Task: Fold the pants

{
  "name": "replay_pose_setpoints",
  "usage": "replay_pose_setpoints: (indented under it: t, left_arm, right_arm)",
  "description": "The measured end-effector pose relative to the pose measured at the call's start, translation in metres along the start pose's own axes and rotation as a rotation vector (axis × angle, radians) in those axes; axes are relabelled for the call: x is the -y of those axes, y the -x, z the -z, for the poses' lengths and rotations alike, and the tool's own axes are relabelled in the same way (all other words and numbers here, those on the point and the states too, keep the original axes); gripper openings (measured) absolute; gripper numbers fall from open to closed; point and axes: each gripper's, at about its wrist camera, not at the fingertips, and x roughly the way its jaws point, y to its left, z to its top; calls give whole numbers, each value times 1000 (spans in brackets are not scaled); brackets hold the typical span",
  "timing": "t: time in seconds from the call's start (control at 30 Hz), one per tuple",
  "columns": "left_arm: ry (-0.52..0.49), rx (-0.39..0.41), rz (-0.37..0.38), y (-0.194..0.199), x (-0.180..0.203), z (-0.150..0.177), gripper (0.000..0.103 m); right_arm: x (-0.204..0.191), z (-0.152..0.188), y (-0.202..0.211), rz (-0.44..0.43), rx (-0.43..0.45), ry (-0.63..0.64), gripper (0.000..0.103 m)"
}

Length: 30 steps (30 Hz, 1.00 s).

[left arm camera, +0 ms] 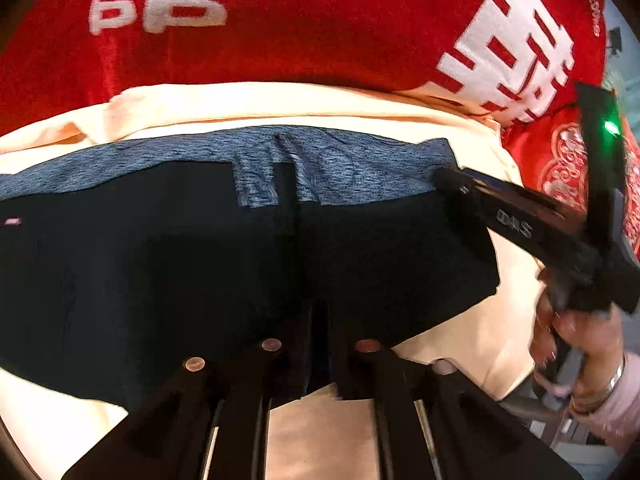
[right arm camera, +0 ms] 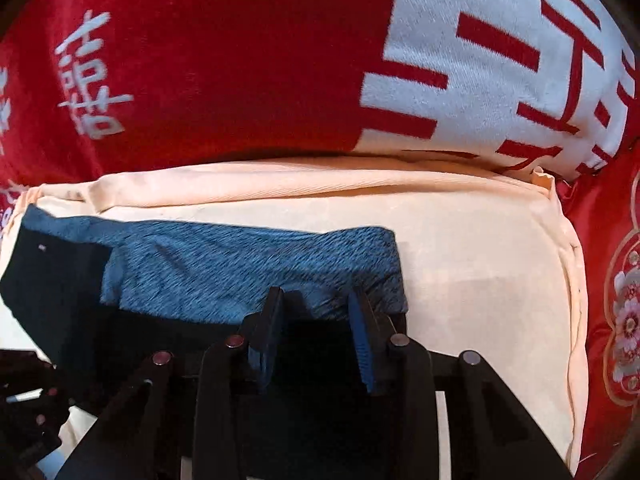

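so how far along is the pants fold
Done: the pants lie flat on the cream cushion, black part folded over the blue-grey. In hand: the right gripper stands open at their right edge; the left gripper sits at the near edge. Left: folding them smaller.

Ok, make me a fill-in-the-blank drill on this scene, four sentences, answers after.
1. The pants are black with a band of ____ fabric.
2. They lie on a ____ cushion.
3. The blanket behind the cushion is ____ with white characters.
4. The right tool has its jaws ____, above the edge of the pants.

Answers: blue; cream; red; open
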Motion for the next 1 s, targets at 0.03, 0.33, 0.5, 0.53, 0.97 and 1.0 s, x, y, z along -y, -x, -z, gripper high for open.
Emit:
replay_pose_setpoints:
  t: [0.03,0.33,0.5,0.53,0.97,1.0]
  left_arm:
    - [9,17,-28,4,-1,1,63]
    - [98,33,-122,24,-41,24,74]
    - [130,13,-196,29,-65,44,74]
    - [136,5,-221,30,-71,49,74]
    - [183,-1,-290,66,-129,95,74]
    - [190,1,-297,71,-136,98,74]
  right_arm:
    - [-2,1,3,-17,4,-3,38]
    - [-56,39,18,-149,-39,52,38]
    - [-82,39,1,-190,-83,47,37]
    - [-90,40,-6,-188,-104,53,37]
    - [-122,49,2,-106,-130,55,39]
    - [-120,53,9,-110,-129,48,39]
